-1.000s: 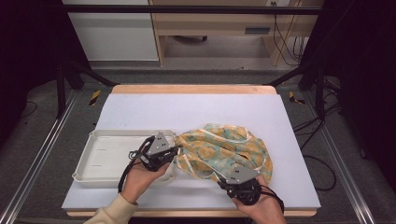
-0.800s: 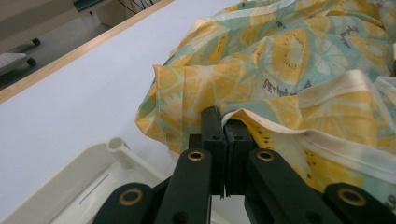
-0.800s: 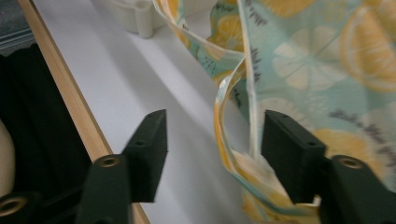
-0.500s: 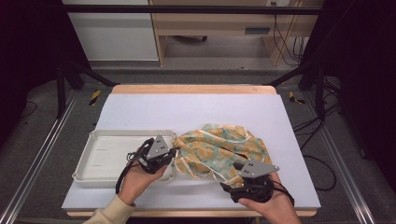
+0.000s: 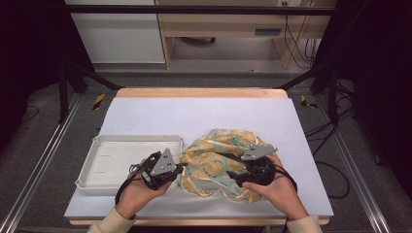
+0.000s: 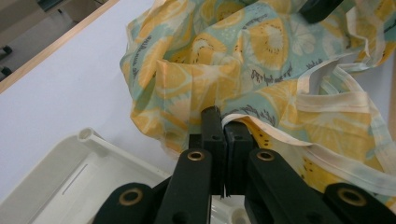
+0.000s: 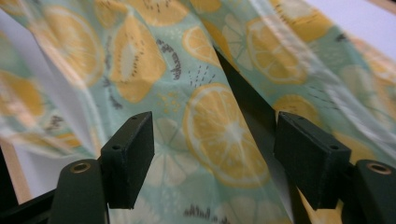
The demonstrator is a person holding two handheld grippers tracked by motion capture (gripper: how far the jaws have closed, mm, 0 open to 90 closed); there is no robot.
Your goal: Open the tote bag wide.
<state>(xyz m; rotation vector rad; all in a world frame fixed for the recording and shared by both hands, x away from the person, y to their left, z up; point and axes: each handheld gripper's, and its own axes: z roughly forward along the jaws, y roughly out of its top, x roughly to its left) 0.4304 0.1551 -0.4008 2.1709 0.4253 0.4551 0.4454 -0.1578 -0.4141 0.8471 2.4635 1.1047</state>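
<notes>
Left gripper [image 6: 223,140] pinches the cloth's [image 5: 218,150] nine-o'clock hem; right gripper [image 7: 215,158], jaws just opened wide, could snag loose folds.

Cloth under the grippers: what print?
The cloth has orange citrus slices on pale teal, clearest in the right gripper view.

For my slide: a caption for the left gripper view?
Left claw shut on the hem of the citrus-print cloth, beside a white tray.

Showing small dark cursive lettering scattered among the citrus slices on the printed cloth [image 6: 261,51], appearing again on the cloth in the right gripper view [image 7: 177,65]; staying too small and blurred for reading.
</notes>
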